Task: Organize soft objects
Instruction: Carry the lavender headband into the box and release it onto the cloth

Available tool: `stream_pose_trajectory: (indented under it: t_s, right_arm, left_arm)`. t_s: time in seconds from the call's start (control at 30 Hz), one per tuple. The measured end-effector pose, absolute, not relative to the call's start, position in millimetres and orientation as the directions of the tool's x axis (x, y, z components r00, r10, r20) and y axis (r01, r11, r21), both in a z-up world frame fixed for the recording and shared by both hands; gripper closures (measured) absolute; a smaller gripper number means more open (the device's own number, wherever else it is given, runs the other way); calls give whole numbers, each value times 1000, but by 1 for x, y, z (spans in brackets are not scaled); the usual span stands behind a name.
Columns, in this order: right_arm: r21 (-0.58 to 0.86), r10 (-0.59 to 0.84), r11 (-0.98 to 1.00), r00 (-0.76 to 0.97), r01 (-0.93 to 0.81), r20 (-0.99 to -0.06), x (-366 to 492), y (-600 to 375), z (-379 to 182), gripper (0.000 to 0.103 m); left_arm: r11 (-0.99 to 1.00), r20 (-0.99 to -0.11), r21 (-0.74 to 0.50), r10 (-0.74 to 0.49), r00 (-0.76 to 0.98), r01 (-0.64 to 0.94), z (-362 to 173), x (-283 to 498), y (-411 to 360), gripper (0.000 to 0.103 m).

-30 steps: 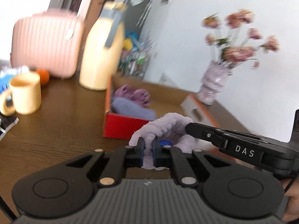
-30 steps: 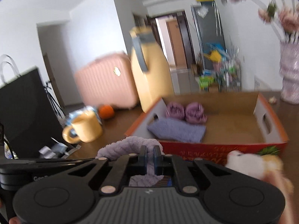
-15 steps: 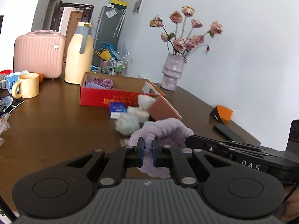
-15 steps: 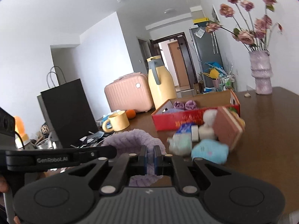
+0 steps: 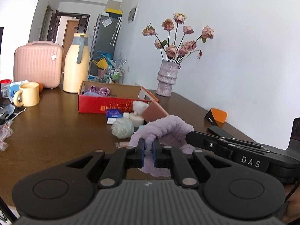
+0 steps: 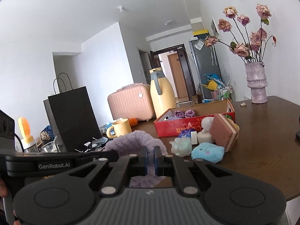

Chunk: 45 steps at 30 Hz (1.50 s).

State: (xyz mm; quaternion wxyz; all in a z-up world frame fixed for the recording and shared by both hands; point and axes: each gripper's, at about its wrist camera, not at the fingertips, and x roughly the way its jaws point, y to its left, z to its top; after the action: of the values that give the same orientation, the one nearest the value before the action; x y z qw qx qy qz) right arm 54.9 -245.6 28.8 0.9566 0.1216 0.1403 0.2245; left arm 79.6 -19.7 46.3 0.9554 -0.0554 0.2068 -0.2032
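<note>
Both tongs are clamped on the same lilac towel [image 5: 165,129] – the left tongs [image 5: 149,151] pinch one fluffy edge, the right tongs [image 6: 150,157] pinch another, and the cloth arches between them above the near part of the bench [image 5: 56,123], its lower end hanging down between the fingers. Beyond it, near the middle of the bench, lies a heap of soft things: a pale green puff [image 6: 181,146], a blue plush [image 6: 208,151], white sponges [image 6: 203,136] and a pink sponge block [image 6: 224,131] leaning against the red box [image 6: 187,126]. The box holds purple knitted pieces [image 6: 184,114] at its far left end – the rest of its floor looks bare. A yellow mug [image 5: 28,93], a cream jug [image 5: 76,67] and a pink case [image 5: 38,63] stand left of the box, a vase [image 5: 166,80] of roses to its right
</note>
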Motion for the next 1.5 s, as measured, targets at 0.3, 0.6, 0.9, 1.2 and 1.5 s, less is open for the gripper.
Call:
stream_pose_trajectory:
  t_s: [0.3,0.6,0.9,1.2,1.5]
  right_arm:
    - [243,446,882,881,-404,-156,100,-237,76,97]
    - [254,495,862,839,-439,-227,282,-225,166,97]
    - [431,484,859,709,-276,-512,489,-202,101,97]
    - [471,459,873,541,-127,-705,548,-177,-2,89]
    - [397,401,905,616,-152,-678,531,-197,50,83]
  left_arm:
    - [901,-278,-144,-433,857,409,120,161,-16,94]
    - [909,-463,-242,-415,783,339,167,379,-4,94]
    - [954,-731,-258,-297,614,155,64,549,3,94]
    - [987,-830,-100,-152,537,125,6,572,2,83]
    - [992,-734,-35,-109,671,122,94,521,6,67]
